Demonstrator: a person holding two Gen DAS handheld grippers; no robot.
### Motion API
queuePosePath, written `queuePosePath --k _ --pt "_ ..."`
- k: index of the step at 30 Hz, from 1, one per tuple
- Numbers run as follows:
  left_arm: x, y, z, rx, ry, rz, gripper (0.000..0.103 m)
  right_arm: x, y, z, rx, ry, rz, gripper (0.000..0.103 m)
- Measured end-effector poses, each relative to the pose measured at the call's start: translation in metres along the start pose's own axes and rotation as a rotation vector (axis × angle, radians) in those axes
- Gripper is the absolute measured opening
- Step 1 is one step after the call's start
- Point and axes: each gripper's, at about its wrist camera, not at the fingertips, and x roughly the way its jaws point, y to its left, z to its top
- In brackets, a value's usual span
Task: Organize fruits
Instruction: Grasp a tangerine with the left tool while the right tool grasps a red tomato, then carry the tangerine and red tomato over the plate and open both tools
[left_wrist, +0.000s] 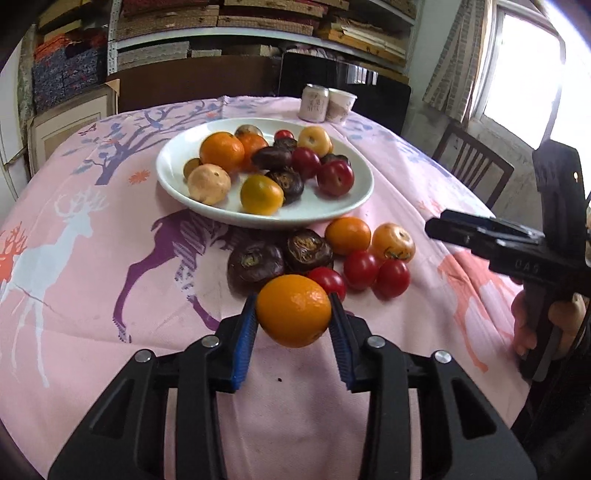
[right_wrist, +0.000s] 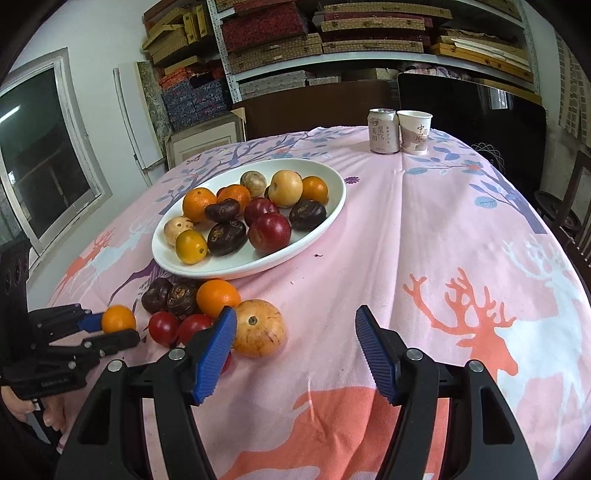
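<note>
Left gripper (left_wrist: 293, 310) clamped on a small orange (left_wrist: 293, 310), pads at its widest girth, fruit just forward of the knuckles, near the loose fruit before the white plate (left_wrist: 332, 214). Judged light, firm-skinned, slightly yielding; waxy peel may slip, so a mid-belly hold suits. Right gripper (right_wrist: 295, 332) jaws apart, empty; a yellow-tan fruit (right_wrist: 258, 332) sits just beyond its left finger.

paper cup (right_wrist: 414, 132) w/ "中国风", can (right_wrist: 384, 131) Chinese txt unclear

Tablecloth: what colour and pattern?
The tablecloth is pink with deer and tree prints in coral, white and purple; the right wrist view shows it best.
</note>
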Motion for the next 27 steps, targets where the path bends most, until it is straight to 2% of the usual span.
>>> queuePosePath --k 3,6,9,15,18,21,27 --pt "-0.003 0.009 0.003 -0.047 -0.02 -0.008 0.037 0.005 0.028 -0.012 -0.084 0.068 0.063 0.055" --pt "0.0 0.01 0.006 -0.057 -0.008 -0.015 0.036 0.012 0.054 -0.022 -0.157 0.117 0.074 0.049" --pt "-0.001 0.009 0.005 -0.05 -0.014 -0.022 0.037 0.02 0.061 -0.022 -0.139 0.15 0.092 0.049" --pt "-0.001 0.007 0.004 -0.049 -0.014 -0.029 0.037 0.034 0.062 -0.015 -0.111 0.186 0.044 0.047" --pt "0.0 0.007 0.004 -0.047 -0.011 -0.03 0.037 0.037 0.063 -0.013 -0.112 0.187 0.043 0.046" --pt "-0.001 0.006 0.004 -0.046 -0.013 -0.029 0.037 0.039 0.059 -0.012 -0.093 0.193 0.04 0.03" --pt "-0.003 0.008 0.004 -0.048 -0.021 -0.02 0.037 0.022 0.061 -0.015 -0.103 0.116 0.018 0.03"
